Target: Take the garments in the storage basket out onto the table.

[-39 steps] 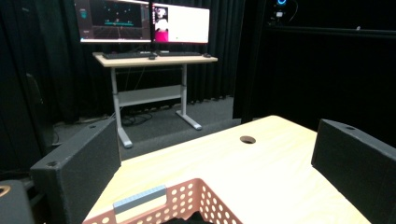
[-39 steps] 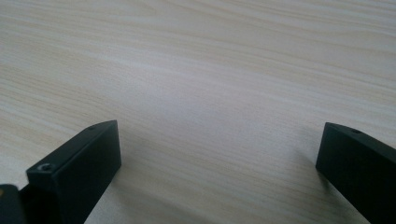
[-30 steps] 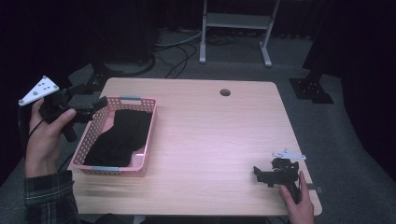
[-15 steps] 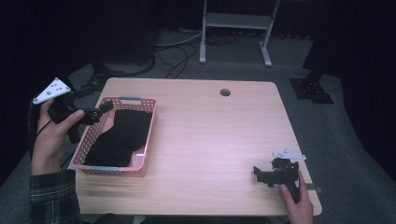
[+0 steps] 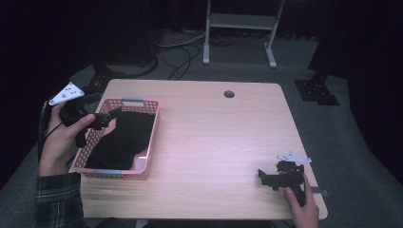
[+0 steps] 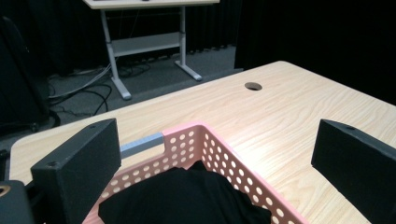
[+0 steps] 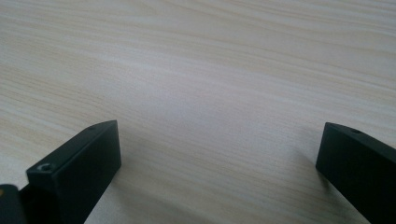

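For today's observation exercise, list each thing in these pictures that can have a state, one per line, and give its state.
Left tool: open, held above the basket's far left rim, gripping nothing.
Right tool: open, low over bare table at the near right corner, gripping nothing.
Pink basket: upright on the table's left side, holding the cloth.
Black cloth: crumpled inside the basket.
Table: bare apart from the basket.

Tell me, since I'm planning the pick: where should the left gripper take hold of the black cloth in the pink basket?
Probably the raised hump of the black cloth at the basket's far end, coming from above. The pink basket has walls all round, and the open left gripper hovers over that end.
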Tool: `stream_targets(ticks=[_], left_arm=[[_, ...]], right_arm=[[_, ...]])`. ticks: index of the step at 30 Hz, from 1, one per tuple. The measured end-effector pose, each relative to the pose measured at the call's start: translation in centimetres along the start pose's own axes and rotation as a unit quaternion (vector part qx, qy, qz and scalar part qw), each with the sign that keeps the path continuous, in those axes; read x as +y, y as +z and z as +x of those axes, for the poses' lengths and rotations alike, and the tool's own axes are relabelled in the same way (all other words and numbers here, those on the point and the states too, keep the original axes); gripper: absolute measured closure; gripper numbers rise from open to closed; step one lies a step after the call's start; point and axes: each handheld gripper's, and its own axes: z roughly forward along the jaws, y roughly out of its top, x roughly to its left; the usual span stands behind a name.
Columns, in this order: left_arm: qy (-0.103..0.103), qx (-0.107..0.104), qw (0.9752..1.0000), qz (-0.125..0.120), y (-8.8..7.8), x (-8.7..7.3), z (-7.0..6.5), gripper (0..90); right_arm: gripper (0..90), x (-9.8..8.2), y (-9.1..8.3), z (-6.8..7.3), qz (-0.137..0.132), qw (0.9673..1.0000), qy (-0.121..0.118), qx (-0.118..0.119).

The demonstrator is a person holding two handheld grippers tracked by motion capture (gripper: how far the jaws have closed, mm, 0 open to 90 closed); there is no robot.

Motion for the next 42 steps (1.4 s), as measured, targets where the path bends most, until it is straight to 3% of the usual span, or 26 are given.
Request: stream_targets(ticks=[23, 42], left_arm=[[-0.015, 0.003, 0.9984, 0.055, 2.2, -2.0, 0.8, 0.7], [-0.021, 0.002, 0.9951, 0.096, 3.6, -3.4, 1.0, 0.7]], right_arm=[[0.0, 0.0, 0.0, 0.0, 0.000, 1.0000, 0.000, 0.000], [0.0, 0.0, 0.0, 0.0, 0.000, 1.0000, 0.000, 0.000]])
